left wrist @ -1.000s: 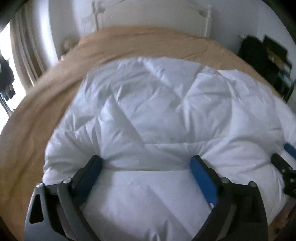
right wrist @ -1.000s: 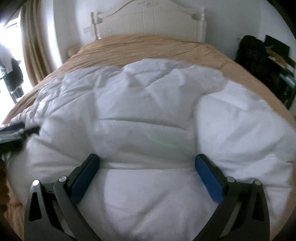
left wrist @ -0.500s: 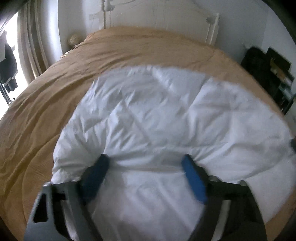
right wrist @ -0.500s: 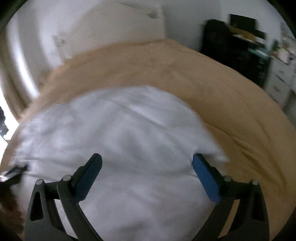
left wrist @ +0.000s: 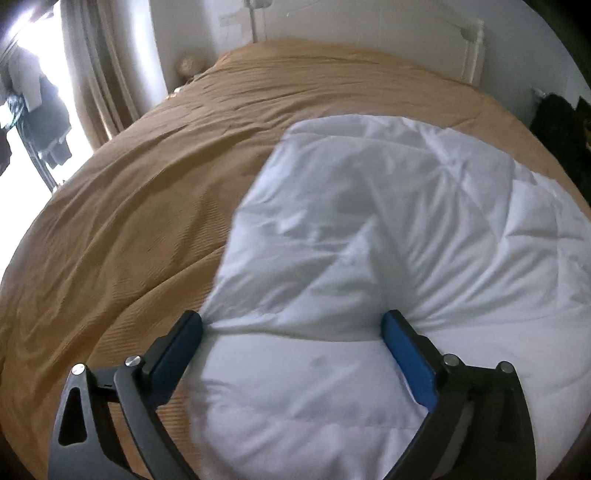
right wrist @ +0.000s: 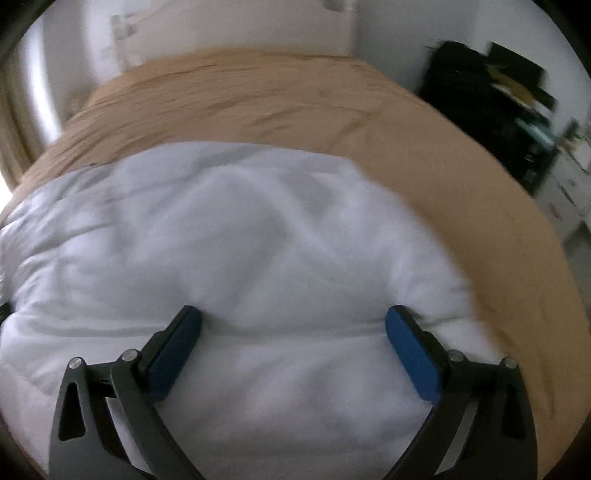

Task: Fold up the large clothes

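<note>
A puffy white duvet lies bundled on the tan bedspread. My left gripper is at the duvet's left edge with its jaws opening. Its blue pads sink into the padding, and a bulge of fabric sits between them with creases fanning out. In the right wrist view the duvet fills the near half. My right gripper stands wide open near the duvet's right edge, tips pressed into the soft surface. Neither gripper pinches a fold.
The tan bedspread is bare beyond and beside the duvet. A white headboard stands at the far end. Curtains and a bright window are at the left. Dark shelving and white drawers stand to the right.
Both grippers have slid apart along the duvet: the left to its left edge, the right to its right edge. The left jaws narrowed briefly, then widened. Each has left the other's view.
</note>
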`<state>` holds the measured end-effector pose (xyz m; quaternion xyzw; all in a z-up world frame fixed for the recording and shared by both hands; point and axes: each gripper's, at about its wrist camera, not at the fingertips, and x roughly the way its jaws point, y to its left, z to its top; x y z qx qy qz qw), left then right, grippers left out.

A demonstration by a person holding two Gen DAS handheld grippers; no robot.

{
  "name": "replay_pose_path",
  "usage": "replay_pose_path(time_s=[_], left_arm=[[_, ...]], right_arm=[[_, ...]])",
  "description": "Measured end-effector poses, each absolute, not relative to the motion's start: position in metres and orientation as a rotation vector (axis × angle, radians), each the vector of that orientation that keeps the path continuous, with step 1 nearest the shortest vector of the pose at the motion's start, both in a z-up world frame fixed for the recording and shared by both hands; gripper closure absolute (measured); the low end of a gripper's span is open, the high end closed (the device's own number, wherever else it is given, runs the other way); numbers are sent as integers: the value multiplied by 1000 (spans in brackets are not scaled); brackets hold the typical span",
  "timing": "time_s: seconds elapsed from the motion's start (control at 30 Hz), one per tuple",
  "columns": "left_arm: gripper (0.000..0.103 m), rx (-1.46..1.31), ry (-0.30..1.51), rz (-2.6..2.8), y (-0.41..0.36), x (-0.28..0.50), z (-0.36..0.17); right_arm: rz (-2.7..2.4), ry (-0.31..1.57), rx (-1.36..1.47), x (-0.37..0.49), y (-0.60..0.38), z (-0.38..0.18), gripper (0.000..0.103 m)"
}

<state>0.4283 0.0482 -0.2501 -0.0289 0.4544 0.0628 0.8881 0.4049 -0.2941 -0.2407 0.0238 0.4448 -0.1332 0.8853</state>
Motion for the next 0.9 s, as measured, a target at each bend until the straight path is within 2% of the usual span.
replay_pose_path(time_s=[0.13, 0.23, 0.33, 0.43, 0.53, 0.67, 0.8, 0.83, 0.87, 0.9], left_arm=[[8, -283, 938, 70, 97, 403, -227], [5, -513, 951, -75, 130, 364, -230], [5, -781, 989, -170, 155, 324, -260], [5, -976, 991, -220, 155, 301, -289], [3, -988, 952, -235, 151, 305, -294], [1, -959, 941, -266, 131, 333, -287], [0, -874, 964, -264, 107, 371, -290], [2, -858, 967, -242, 104, 380, -291], [21, -862, 961, -216, 103, 385, -290], [40, -878, 959, -207, 104, 388, -287]], right_arm=[[-423, 878, 170, 366, -354, -219, 2], [-254, 818, 463, 309, -402, -208, 0], [-47, 831, 816, 261, -432, -232, 0], [49, 856, 1048, 232, -431, -273, 0], [101, 903, 1094, 230, -415, -302, 0], [167, 848, 1050, 255, -401, -290, 0], [154, 902, 998, 304, -393, -295, 0], [147, 901, 996, 310, -394, -294, 1], [132, 883, 998, 314, -394, -294, 4], [120, 858, 1001, 315, -396, -290, 22]])
